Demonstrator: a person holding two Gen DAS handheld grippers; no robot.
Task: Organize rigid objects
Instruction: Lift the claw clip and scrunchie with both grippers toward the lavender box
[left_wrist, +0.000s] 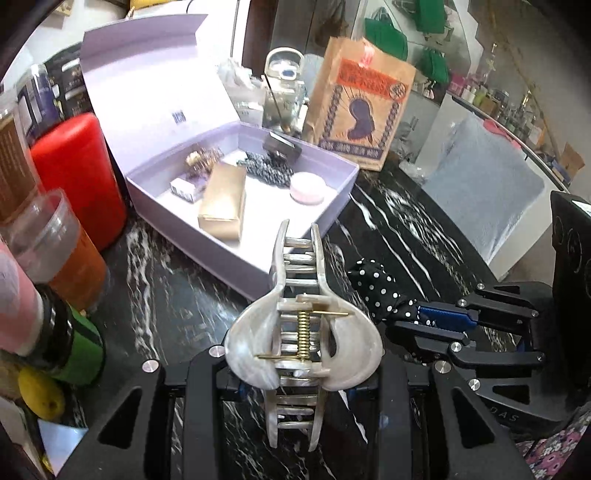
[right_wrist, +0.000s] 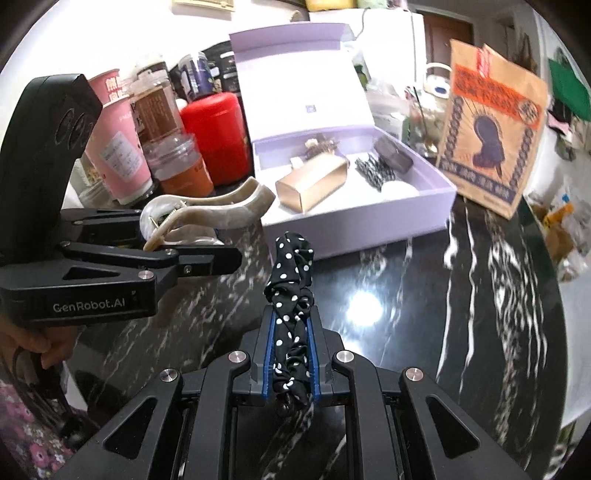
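Observation:
My left gripper (left_wrist: 301, 384) is shut on a large pearl-white hair claw clip (left_wrist: 301, 332) and holds it above the black marble table; the clip also shows in the right wrist view (right_wrist: 207, 214). My right gripper (right_wrist: 290, 354) is shut on a black polka-dot scrunchie (right_wrist: 291, 280), which also shows in the left wrist view (left_wrist: 380, 291) to the right of the clip. An open lilac box (left_wrist: 334, 201) stands ahead of both. It holds a gold carton (left_wrist: 223, 201), a pink round case (left_wrist: 308, 188), a dark comb clip (left_wrist: 266, 170) and a dark case (left_wrist: 282, 149).
A red canister (left_wrist: 79, 177), jars and bottles (left_wrist: 62, 243) crowd the left side. A brown paper bag (left_wrist: 360, 107) stands behind the box on the right. A grey-blue cushion (left_wrist: 487, 192) lies at right. The marble table (right_wrist: 406, 295) stretches out in front of the box.

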